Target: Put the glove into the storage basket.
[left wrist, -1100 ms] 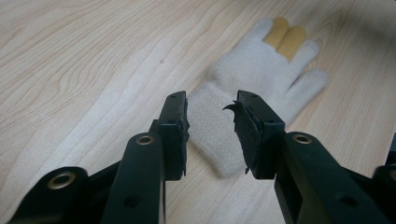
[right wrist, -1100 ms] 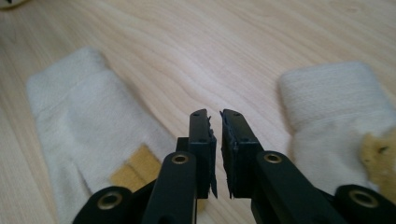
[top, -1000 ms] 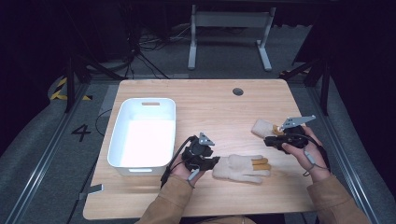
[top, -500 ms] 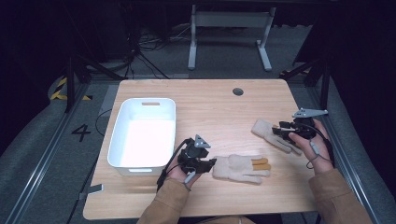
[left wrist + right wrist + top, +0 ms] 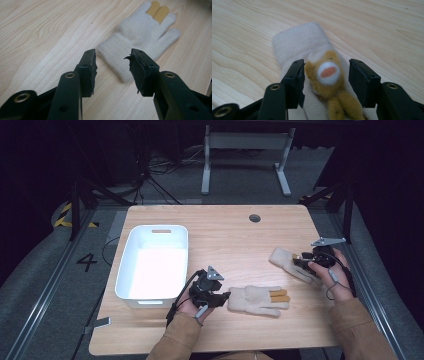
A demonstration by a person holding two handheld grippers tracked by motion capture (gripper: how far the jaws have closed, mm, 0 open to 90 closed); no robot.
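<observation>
At the left of the wooden table (image 5: 225,235) stands a white bin (image 5: 152,262), its handle slot on the far wall. Just right of the bin's near right corner, the left gripper (image 5: 223,296) is held low over the table in the person's left hand (image 5: 190,307), pointing right at the cuff of a cream glove (image 5: 257,300) that lies flat near the front edge, fingers to the right with two yellow-tan fingers among them. In the left gripper view its jaws stand apart with nothing between them, having just been opening a little; the glove (image 5: 140,35) cuff lies just beyond the tips, not touched by the pads. Further right and a little farther away, a second cream glove (image 5: 285,261) lies on the table with its cuff pointing left and far. The right gripper (image 5: 299,261), in the person's right hand (image 5: 336,275), is over this glove's finger end. In the right gripper view its jaws have just been opening and now stand spread on either side of a small tan bear figure (image 5: 328,75) on the glove (image 5: 299,42), the pads clear of it on both sides.
</observation>
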